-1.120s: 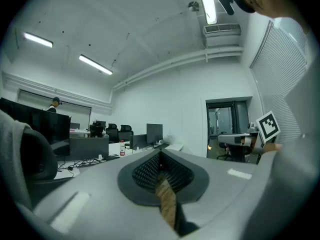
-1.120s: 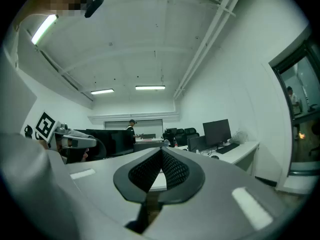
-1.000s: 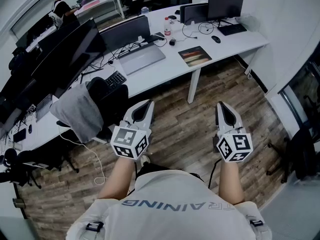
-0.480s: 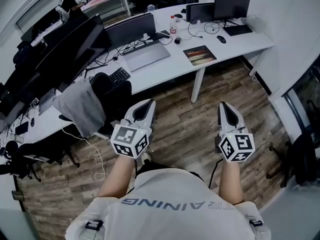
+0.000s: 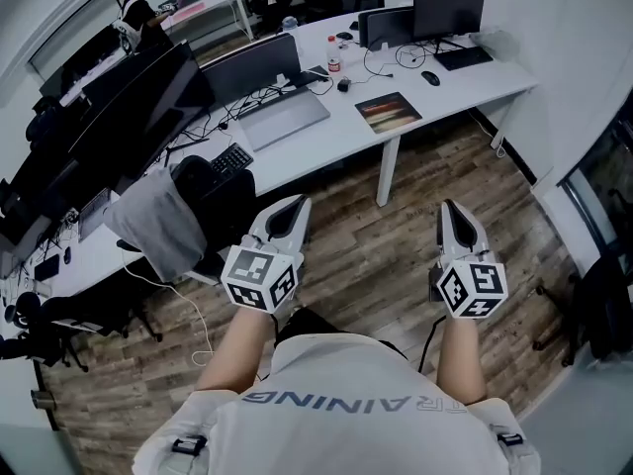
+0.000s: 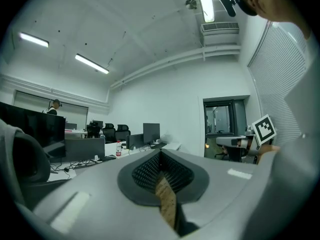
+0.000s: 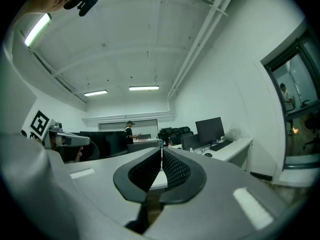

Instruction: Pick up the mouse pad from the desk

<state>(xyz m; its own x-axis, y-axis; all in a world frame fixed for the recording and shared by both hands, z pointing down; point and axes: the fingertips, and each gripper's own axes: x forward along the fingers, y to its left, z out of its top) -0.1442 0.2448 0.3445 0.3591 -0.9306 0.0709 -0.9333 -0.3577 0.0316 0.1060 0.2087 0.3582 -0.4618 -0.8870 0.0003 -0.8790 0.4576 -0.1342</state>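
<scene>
The mouse pad (image 5: 387, 111) is lying on the table (image 5: 346, 135), upper middle. The left hand-held gripper (image 5: 294, 209) and the right hand-held gripper (image 5: 453, 212) are hanging clenched, empty, well apart from it. The whole pickup is waiting.

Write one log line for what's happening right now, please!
stage: before pickup | left gripper: shut, empty | right gripper: shut, empty | mouse pad: on desk, untouched

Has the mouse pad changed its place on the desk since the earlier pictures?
No. The mouse pad lies as before at the near edge of the desk, just above the white desk leg.
</scene>
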